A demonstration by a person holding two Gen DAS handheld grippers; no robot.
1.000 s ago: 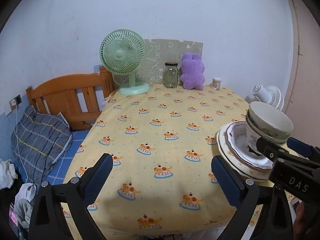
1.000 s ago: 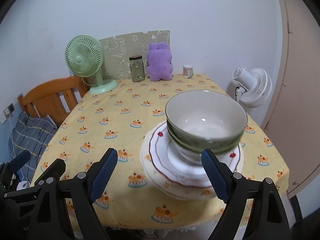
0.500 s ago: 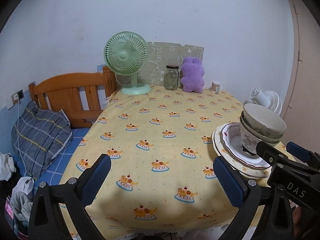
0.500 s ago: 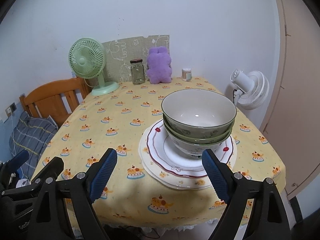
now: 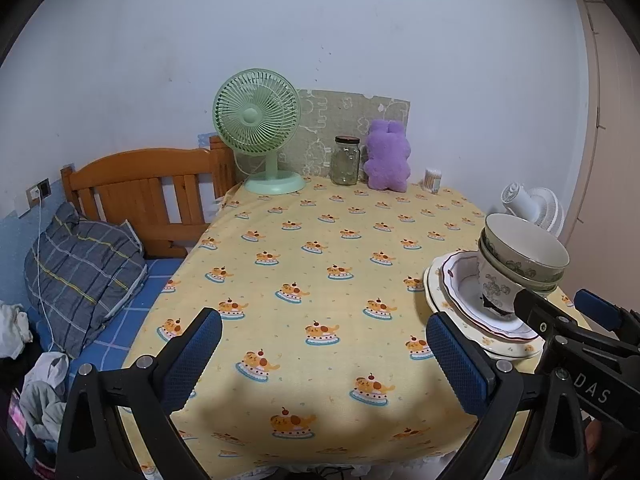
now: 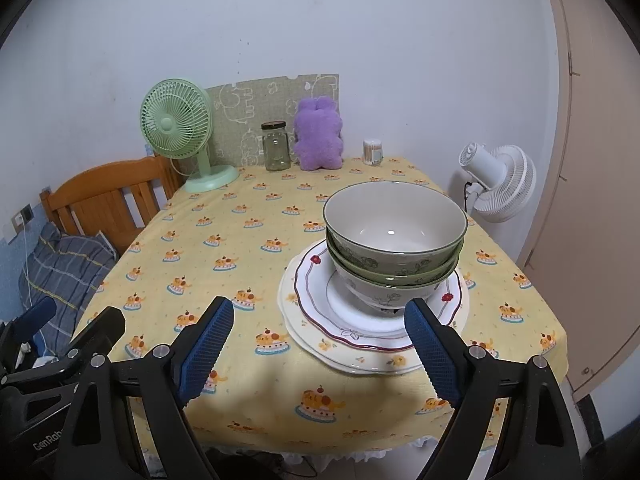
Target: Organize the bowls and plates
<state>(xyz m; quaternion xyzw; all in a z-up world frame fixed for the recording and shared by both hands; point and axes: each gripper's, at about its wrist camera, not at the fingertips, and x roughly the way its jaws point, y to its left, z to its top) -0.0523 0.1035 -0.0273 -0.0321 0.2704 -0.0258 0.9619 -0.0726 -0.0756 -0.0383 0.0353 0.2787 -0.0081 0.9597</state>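
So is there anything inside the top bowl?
Empty. The right wrist view looks straight into the top bowl: only its bare cream inside and a small glint of light show.

The surface [image 6: 224, 240] wears a yellow cloth printed with small cakes. Along its far edge stand a green desk fan [image 6: 180, 132], a lidded glass jar [image 6: 276, 146], a purple plush toy [image 6: 319, 134] and a small container of cotton swabs [image 6: 372, 152]. Near the front right lies a stack of two plates [image 6: 320, 320] (the lower cream, the upper red-rimmed), carrying nested bowls [image 6: 394, 240].
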